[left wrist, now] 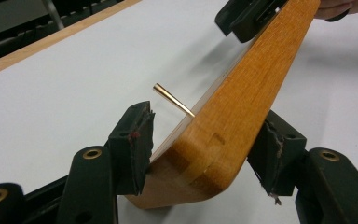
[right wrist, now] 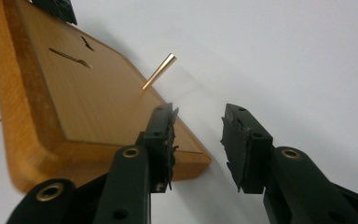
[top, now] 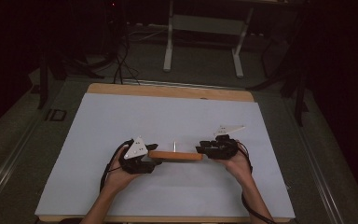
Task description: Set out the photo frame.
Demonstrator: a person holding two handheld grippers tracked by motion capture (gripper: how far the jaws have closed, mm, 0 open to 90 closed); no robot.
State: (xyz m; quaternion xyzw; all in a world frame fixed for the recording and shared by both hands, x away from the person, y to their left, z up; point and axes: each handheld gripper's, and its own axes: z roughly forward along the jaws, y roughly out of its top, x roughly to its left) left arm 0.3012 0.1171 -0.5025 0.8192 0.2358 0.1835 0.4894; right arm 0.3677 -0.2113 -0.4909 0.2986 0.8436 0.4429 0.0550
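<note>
One wooden board (top: pixel 175 156) with one upright brass pin (top: pixel 174 146) lies lengthwise between two grippers on the white desk (top: pixel 121 116). The left gripper (left wrist: pixel 198 151) straddles the board's near end, fingers (left wrist: pixel 133 144) spread and not clamping. The right gripper (right wrist: pixel 198 142) is released too — the board's corner sits just outside its left finger (right wrist: pixel 163 140).

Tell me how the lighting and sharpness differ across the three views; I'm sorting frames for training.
High view: dim, dark surroundings, the white table sheet the brightest area, the wooden board small and soft. Left gripper view: evenly lit; the board edge and brass pin are sharp. Right gripper view: the board's near left corner blurs, the pin stays fairly crisp.
</note>
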